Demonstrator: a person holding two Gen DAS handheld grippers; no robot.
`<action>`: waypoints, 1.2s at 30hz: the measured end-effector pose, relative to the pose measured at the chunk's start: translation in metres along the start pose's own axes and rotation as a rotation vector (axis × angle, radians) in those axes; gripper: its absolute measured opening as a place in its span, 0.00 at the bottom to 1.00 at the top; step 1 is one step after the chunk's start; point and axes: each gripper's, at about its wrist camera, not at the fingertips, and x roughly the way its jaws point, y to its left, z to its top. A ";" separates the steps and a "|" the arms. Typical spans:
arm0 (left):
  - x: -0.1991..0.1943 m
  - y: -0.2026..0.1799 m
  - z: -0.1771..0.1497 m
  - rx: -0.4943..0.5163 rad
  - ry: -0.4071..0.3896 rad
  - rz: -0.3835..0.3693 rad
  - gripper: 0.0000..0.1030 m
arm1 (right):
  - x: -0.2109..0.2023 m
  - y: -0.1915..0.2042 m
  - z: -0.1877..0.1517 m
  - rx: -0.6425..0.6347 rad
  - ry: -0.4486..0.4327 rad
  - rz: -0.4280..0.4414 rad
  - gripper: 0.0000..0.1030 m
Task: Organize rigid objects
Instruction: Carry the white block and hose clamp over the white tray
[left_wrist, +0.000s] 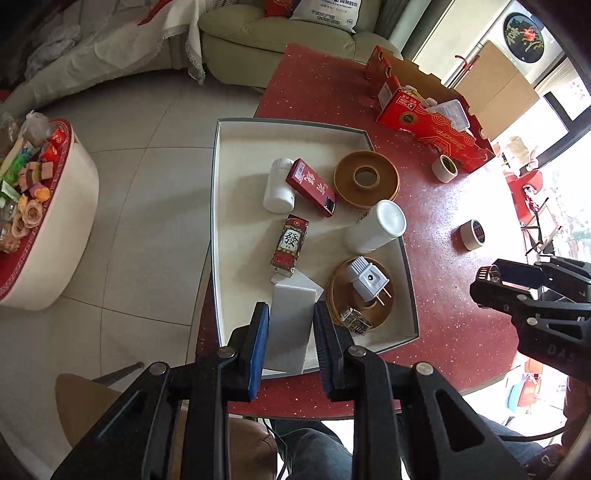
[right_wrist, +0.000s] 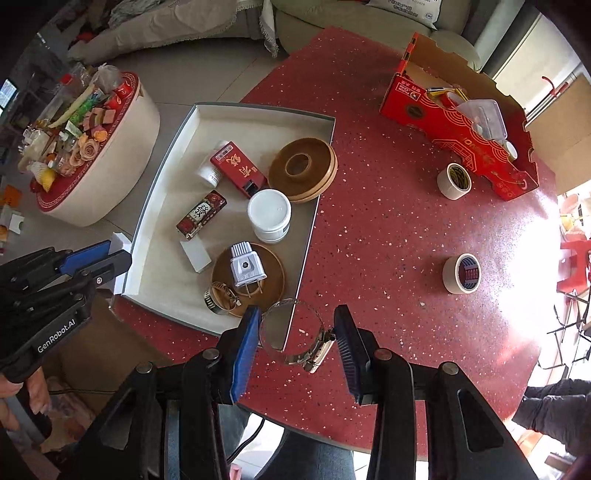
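A white tray (left_wrist: 218, 221) sits on the red table (left_wrist: 461, 325). It holds two white bottles, two red boxes, a wooden ring, and a wooden dish with a white plug (left_wrist: 369, 280). My left gripper (left_wrist: 291, 317) is shut on a white box (left_wrist: 290, 328), held above the tray's near edge. My right gripper (right_wrist: 295, 328) is shut on a metal hose clamp (right_wrist: 295, 332), held above the tray's near right corner (right_wrist: 284, 343). Another clamp (right_wrist: 219, 299) lies by the dish.
Two tape rolls (right_wrist: 461, 273) (right_wrist: 453, 181) stand on the table at the right. An open red cardboard box (right_wrist: 461, 136) is at the back right. A round side table (right_wrist: 92, 166) with clutter stands left on the floor. A sofa is behind.
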 end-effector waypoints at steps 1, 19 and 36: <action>0.001 0.001 0.000 -0.006 0.002 0.004 0.26 | 0.002 0.004 0.001 -0.006 0.003 0.008 0.41; 0.025 -0.014 0.014 0.012 0.044 0.043 0.26 | 0.025 0.024 0.017 -0.034 0.054 0.044 0.41; 0.037 -0.018 0.024 0.006 0.070 0.105 0.25 | 0.038 0.020 0.028 0.007 0.080 0.070 0.41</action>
